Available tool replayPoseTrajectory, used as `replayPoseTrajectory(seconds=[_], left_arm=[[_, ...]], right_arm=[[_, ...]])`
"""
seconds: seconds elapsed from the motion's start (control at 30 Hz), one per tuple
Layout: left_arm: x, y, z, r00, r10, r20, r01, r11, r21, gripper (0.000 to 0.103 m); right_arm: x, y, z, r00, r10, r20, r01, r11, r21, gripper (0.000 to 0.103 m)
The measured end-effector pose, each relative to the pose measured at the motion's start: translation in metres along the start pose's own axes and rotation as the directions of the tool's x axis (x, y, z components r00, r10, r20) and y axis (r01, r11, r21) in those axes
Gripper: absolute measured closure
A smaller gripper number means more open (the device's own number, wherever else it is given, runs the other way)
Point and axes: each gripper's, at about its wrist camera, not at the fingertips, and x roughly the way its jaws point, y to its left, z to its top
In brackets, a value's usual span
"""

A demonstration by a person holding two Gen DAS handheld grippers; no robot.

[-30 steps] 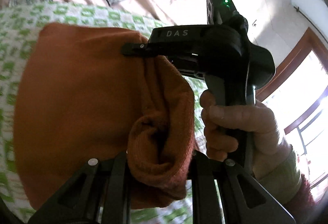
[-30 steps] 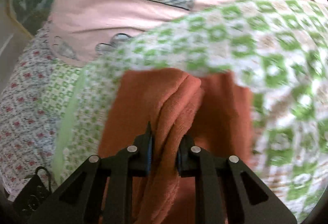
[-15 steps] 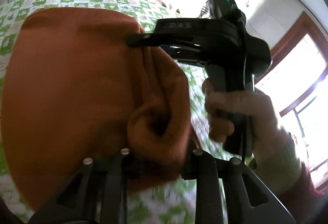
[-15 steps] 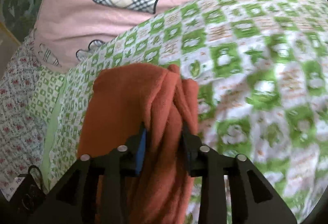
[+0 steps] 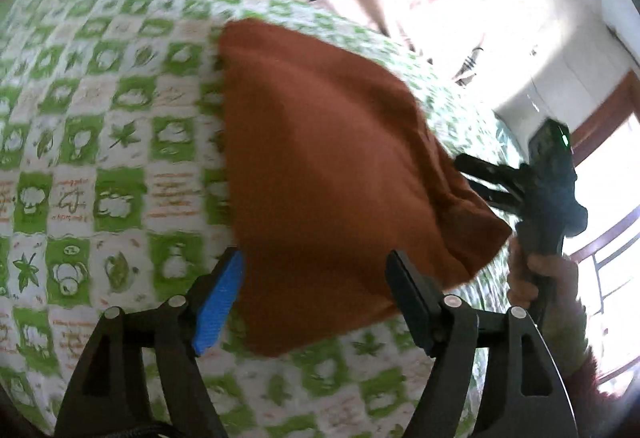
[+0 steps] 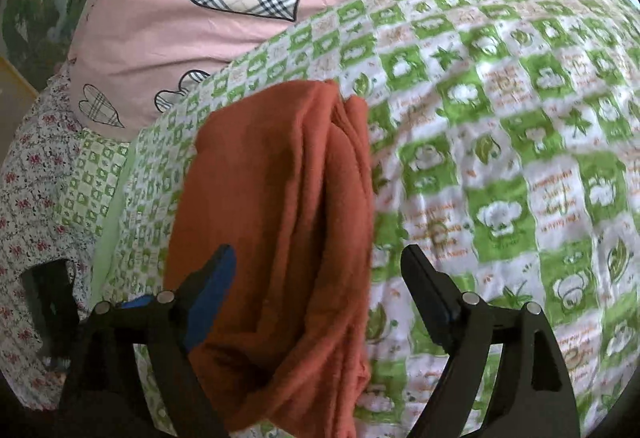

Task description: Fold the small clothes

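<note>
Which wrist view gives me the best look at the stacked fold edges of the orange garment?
The right wrist view. There the orange garment lies on the green checked blanket with its layered fold edges running down its right side, between the open right gripper. The left wrist view shows mostly the garment's flat top face, with motion blur.

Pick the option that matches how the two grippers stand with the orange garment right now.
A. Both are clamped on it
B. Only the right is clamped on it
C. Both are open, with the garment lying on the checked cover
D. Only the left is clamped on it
C: the left gripper and the right gripper both show spread jaws, and the orange garment lies folded on the green checked cover.
</note>
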Motion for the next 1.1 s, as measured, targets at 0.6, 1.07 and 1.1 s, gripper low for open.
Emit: replayPoseTrajectory(seconds=[0.6,1.07,1.1], left_arm=[[0.041,0.027,0.054,0.993,-0.12,-0.01,0.119,0.993,-0.023,0.079],[-0.116,0.099,-0.039,0.996,0.072,0.056,-0.071,0.997,-0.021,0.079],[-0.113,0.107,-0.045,0.996,0.082,0.04,-0.081,0.996,-0.039,0.078]], right_arm=[[0.045,0.032,0.003,0.991,0.102,-0.09,-0.105,0.994,-0.034,0.072],[0.11,0.152,-0.07,0.896,0.372,-0.242,-0.397,0.916,-0.062,0.072],[0.115,0.154,-0.074,0.901,0.352,-0.255,-0.38,0.922,-0.071,0.072]])
